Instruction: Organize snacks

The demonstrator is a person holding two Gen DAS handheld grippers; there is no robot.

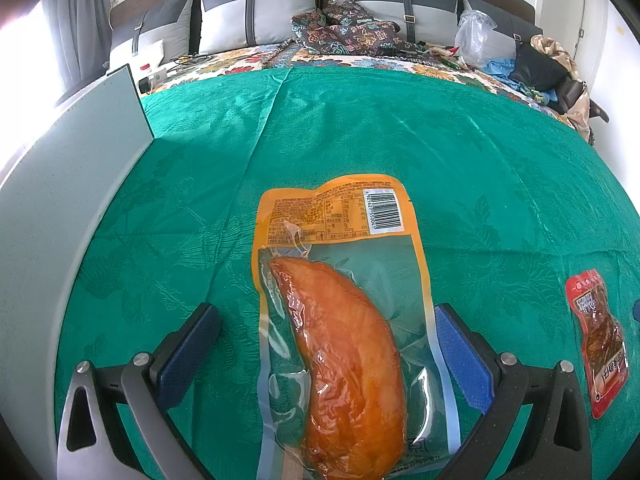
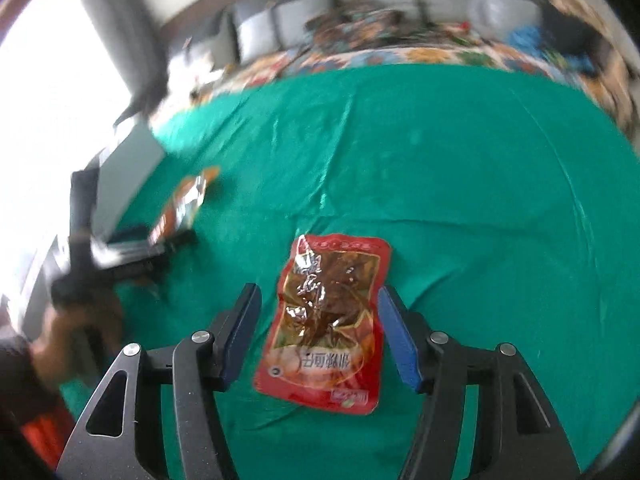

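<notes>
The left claw (image 1: 326, 344) is held wide around an orange vacuum pouch (image 1: 340, 320); the right claw (image 2: 318, 332) is spread astride a red snack packet (image 2: 326, 320), with open green cloth (image 2: 460, 180) left beyond.

bed (image 1: 360, 60): floral | pillows (image 1: 256, 12): grey | window (image 1: 24, 36): bright

Two snack packs lie on the green cloth (image 1: 360, 128): one orange pack (image 1: 340, 300) and one red pack (image 2: 328, 320). One grey box (image 1: 60, 200) stands at the cloth's left edge. Two grippers show, left (image 1: 328, 344) and right (image 2: 320, 332). Four grey cushions (image 1: 256, 12) line the headboard.
</notes>
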